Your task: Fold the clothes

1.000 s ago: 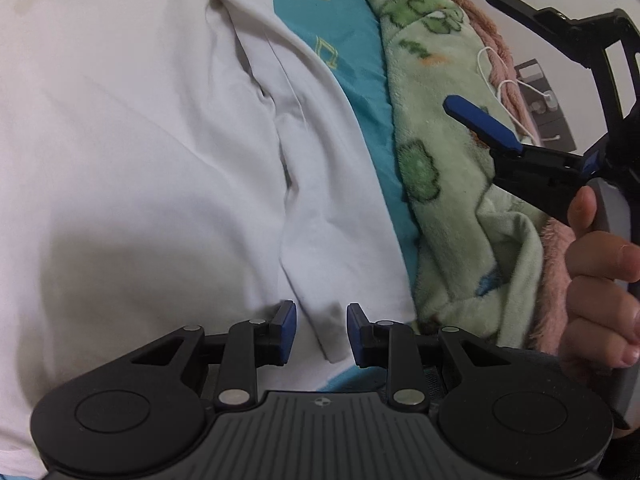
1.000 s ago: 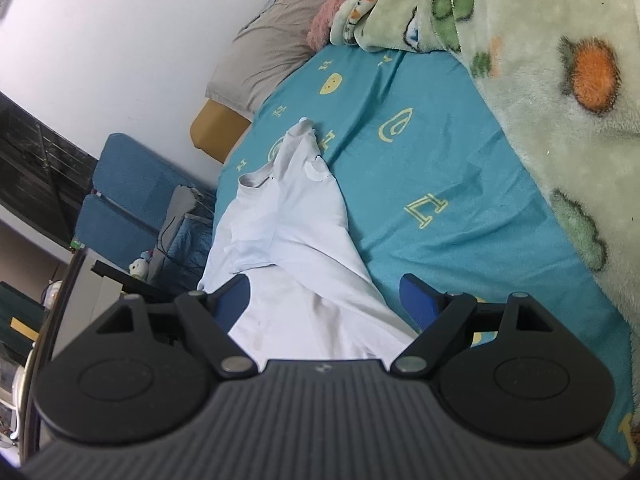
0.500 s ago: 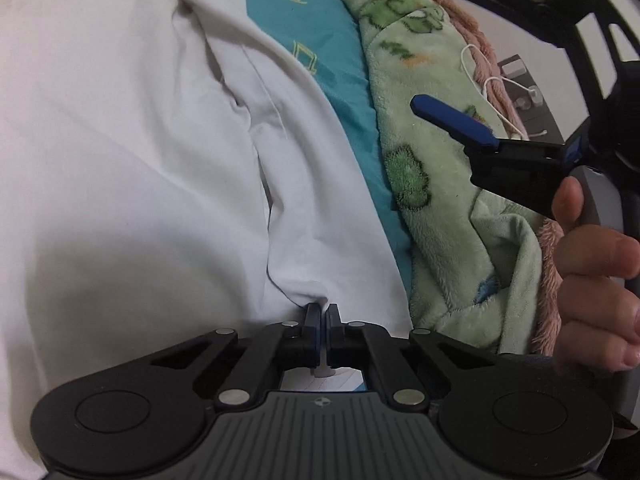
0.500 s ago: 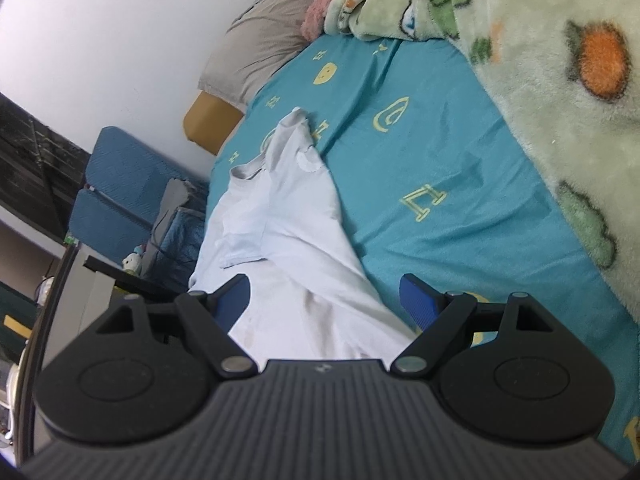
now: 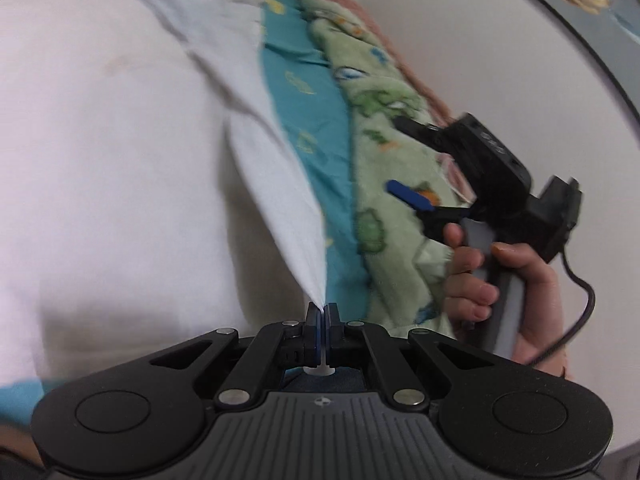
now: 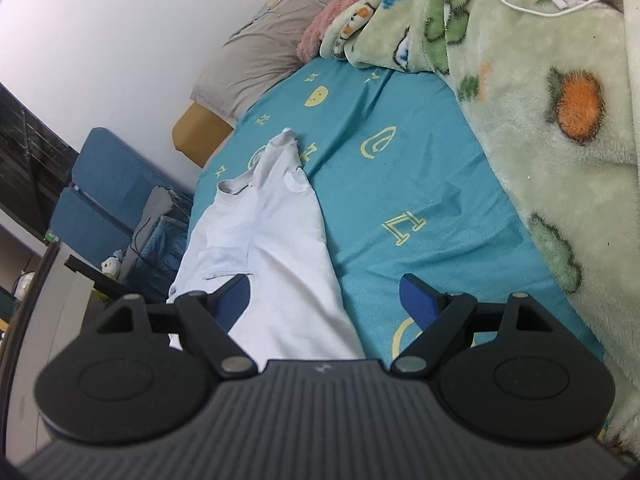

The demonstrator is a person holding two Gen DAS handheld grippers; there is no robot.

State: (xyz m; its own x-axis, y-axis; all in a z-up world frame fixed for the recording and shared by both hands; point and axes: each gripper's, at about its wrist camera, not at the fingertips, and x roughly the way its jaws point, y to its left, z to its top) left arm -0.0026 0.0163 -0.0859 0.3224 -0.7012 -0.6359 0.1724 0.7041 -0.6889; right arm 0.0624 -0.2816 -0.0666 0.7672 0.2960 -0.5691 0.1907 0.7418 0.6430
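Shirt [image 5: 120, 168] corner pinched, left wrist view only

The left gripper [image 5: 322, 312], open a second ago with the white shirt [image 5: 120, 168] edge between its jaws, has now clamped shut on that edge. It's lifting, and the cloth pulls up into a taut peak running straight from the jaws, lower edge rising off the sheet.
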